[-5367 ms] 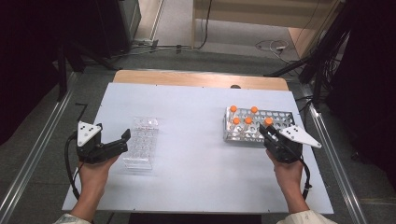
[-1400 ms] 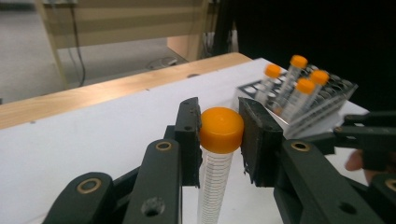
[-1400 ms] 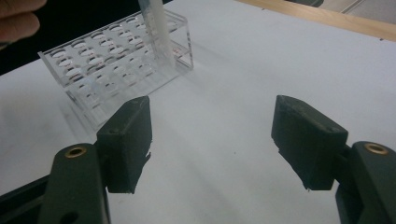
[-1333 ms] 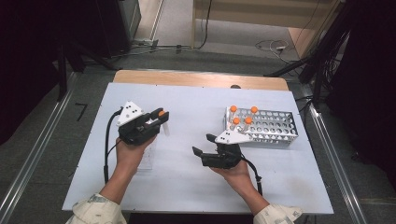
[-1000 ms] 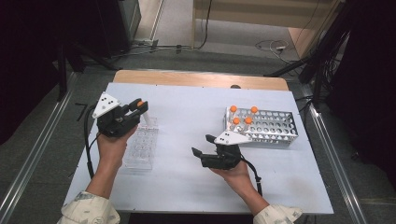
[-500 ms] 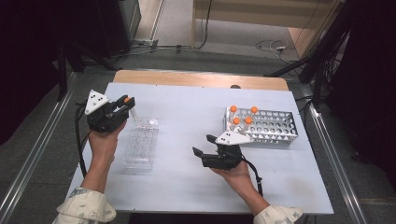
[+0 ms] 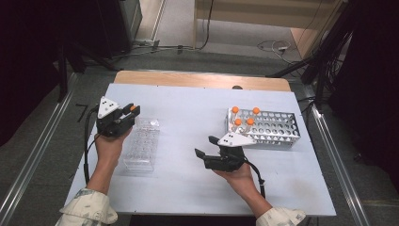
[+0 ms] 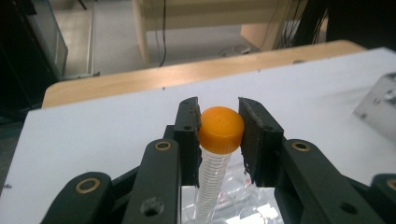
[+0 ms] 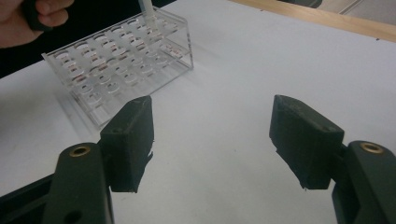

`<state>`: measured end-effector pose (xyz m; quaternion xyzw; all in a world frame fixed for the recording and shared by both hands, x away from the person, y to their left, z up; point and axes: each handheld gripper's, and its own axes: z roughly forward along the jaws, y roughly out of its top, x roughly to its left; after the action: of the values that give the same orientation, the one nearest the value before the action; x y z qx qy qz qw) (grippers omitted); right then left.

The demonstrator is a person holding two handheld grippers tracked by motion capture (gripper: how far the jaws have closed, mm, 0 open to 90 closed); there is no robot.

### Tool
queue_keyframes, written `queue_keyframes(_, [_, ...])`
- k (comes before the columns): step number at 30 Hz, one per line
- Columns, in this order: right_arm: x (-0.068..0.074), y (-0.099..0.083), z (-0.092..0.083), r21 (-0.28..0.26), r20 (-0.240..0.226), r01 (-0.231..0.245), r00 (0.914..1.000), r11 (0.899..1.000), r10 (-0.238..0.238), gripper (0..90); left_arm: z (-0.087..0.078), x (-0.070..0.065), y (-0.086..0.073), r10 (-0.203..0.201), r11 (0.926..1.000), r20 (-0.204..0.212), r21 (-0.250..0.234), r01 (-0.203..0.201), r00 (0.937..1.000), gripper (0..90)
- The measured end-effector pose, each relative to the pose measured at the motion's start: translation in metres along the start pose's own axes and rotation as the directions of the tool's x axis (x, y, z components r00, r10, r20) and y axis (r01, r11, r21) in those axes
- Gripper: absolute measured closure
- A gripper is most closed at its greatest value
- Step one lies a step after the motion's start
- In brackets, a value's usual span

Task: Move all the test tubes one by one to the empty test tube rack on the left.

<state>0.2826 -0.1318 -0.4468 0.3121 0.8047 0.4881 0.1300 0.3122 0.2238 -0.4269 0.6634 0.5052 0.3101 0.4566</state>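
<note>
Orange-capped tube (image 8: 219, 135) sits clamped in the left gripper (image 7: 127, 114), above the far end of a clear rack (image 7: 141, 143) at the table's (image 7: 188, 108) left. Likely next: lowering it into a hole. Right gripper (image 7: 207, 148), mid-table, gapes empty. Far right, a metal rack (image 7: 277, 129) holds four tubes. No legible writing.

The high view looked forward and down over the whole white table (image 7: 188, 113), while each gripper view sat low and close behind its jaws, both sharing the clear tube rack (image 7: 141, 146) (image 9: 121, 60).
</note>
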Motion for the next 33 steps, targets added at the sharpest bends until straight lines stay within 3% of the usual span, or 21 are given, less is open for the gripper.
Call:
queue_keyframes(5, [0.000, 0.000, -0.001, 0.002, 0.001, -0.005, 1.0000, 1.000, 0.005, 29.3, 0.001, -0.002, -0.005, 0.014, 0.9999, -0.011, 0.006, -0.014, 0.9998, 70.0])
queue_keyframes(8, [0.000, -0.001, 0.000, 0.003, 0.000, -0.003, 1.0000, 1.000, 0.003, 29.3, 0.002, 0.000, -0.007, 0.003, 1.0000, 0.000, 0.008, -0.003, 1.0000, 69.0])
queue_keyframes(13, [0.001, -0.001, 0.000, 0.005, 0.001, -0.002, 1.0000, 1.000, 0.002, 29.2, 0.000, 0.000, -0.006, -0.002, 1.0000, 0.004, 0.002, 0.002, 1.0000, 50.2])
queue_keyframes(14, [0.001, -0.001, 0.000, 0.005, 0.001, -0.002, 1.0000, 1.000, 0.002, 29.2, 0.000, 0.000, -0.006, -0.008, 1.0000, 0.001, -0.001, 0.008, 1.0000, 50.2])
queue_keyframes(20, [-0.003, -0.002, -0.004, -0.001, 0.015, -0.003, 0.9999, 1.000, 0.003, 28.7, 0.000, 0.002, -0.005, -0.046, 0.9988, -0.021, 0.017, 0.046, 0.9987, 23.5])
queue_keyframes(22, [-0.004, -0.002, -0.006, -0.001, 0.020, -0.002, 0.9998, 1.000, 0.002, 28.4, -0.001, 0.003, -0.005, -0.051, 0.9984, -0.007, 0.022, 0.051, 0.9987, 22.5])
queue_keyframes(32, [-0.019, -0.005, -0.029, -0.024, 0.107, -0.008, 0.9942, 1.000, 0.011, 18.4, -0.007, 0.008, -0.003, -0.061, 0.9981, -0.016, 0.007, 0.061, 0.9980, 18.7])
queue_keyframes(33, [-0.023, -0.006, -0.033, -0.027, 0.131, -0.015, 0.9912, 1.000, 0.018, 15.5, -0.008, 0.008, -0.003, -0.065, 0.9979, -0.014, 0.008, 0.065, 0.9978, 18.7])
